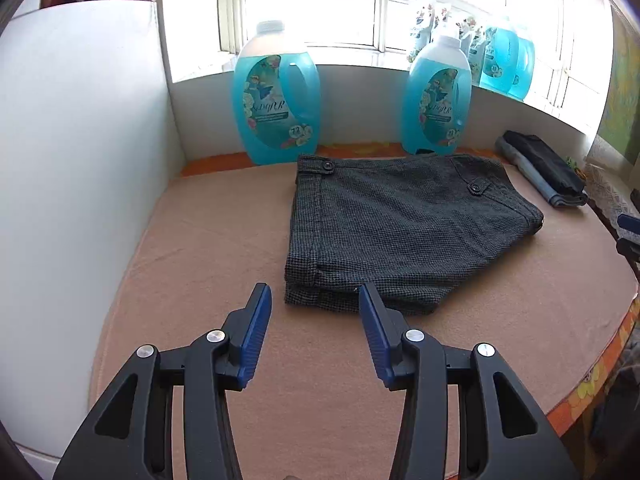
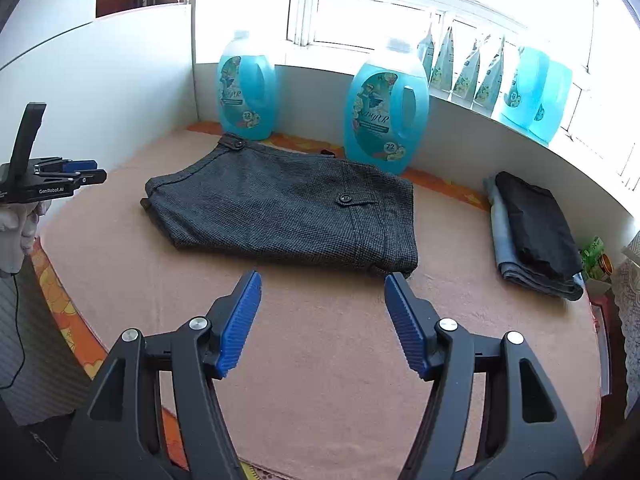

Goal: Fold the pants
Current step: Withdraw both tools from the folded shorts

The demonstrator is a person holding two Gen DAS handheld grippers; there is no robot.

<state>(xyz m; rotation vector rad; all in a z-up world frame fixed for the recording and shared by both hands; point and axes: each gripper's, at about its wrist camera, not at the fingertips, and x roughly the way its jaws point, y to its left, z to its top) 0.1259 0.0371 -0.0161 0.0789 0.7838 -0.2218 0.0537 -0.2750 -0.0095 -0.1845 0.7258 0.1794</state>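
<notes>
Dark grey checked pants (image 1: 400, 224) lie folded into a compact stack on the pink cloth-covered table (image 1: 208, 248); they also show in the right wrist view (image 2: 288, 208). My left gripper (image 1: 315, 292) is open and empty, just short of the pants' near edge. My right gripper (image 2: 322, 278) is open and empty, close to the pants' near right corner. The left gripper also shows at the left edge of the right wrist view (image 2: 86, 170), held by a gloved hand.
Two blue detergent bottles (image 1: 276, 92) (image 1: 436, 96) stand at the table's back, more on the windowsill (image 2: 532, 96). A folded stack of dark and blue clothes (image 2: 532, 232) lies at the right. A white partition (image 1: 80, 140) walls the left side.
</notes>
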